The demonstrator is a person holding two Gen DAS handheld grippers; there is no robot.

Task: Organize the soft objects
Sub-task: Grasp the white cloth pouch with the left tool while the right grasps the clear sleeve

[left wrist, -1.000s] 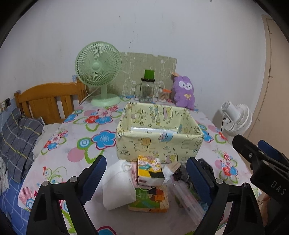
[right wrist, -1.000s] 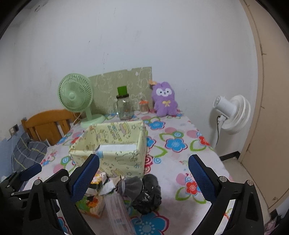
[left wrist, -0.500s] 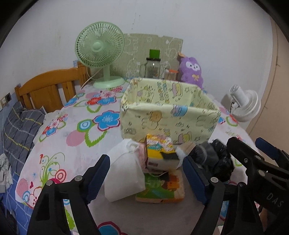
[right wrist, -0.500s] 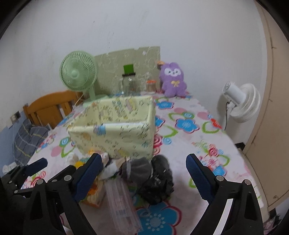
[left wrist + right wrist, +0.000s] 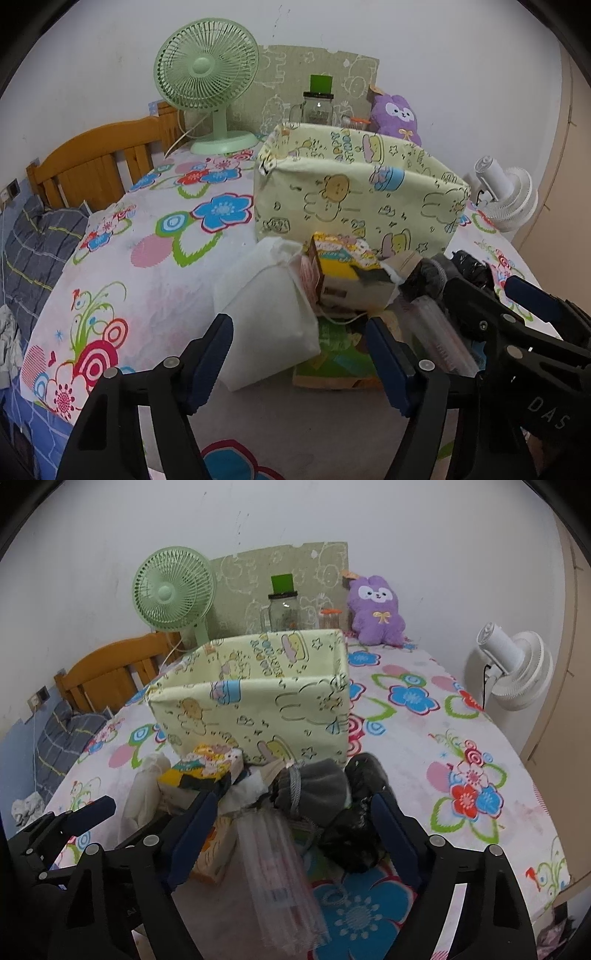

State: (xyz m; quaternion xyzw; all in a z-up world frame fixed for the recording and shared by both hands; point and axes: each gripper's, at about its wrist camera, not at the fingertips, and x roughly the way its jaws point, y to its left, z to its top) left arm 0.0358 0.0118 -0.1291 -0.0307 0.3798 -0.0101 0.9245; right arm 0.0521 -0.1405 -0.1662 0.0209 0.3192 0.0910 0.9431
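The table [image 5: 155,280] carries a flower-print cloth and fills most of both views. At its middle stands the yellow fabric bin [image 5: 354,199], upright, top open, printed with cartoon animals. Behind the bin, against the wall, stand a green desk fan [image 5: 207,74], a glass jar [image 5: 317,107] with a green cap and a purple plush toy [image 5: 376,613]. A white floor fan [image 5: 513,668] stands off the table's right edge.

The soft objects lie in one pile on the table, just in front of the bin's near wall. From largest to smallest:
- White drawstring pouch [image 5: 266,314], at the pile's left side.
- Clear plastic sleeve [image 5: 280,871], nearest the camera in the right wrist view.
- Black crumpled bag [image 5: 358,827], at the pile's right side.
- Grey knitted item [image 5: 314,790], touching the black bag.
- Colourful printed pack [image 5: 347,273], on top of the pile, resting on a flat green pack [image 5: 332,358].

The left gripper [image 5: 299,365] has its fingers spread wide and grasps nothing; the pouch lies between them. The right gripper [image 5: 291,842] is likewise released, its fingers straddling the sleeve and grey item.
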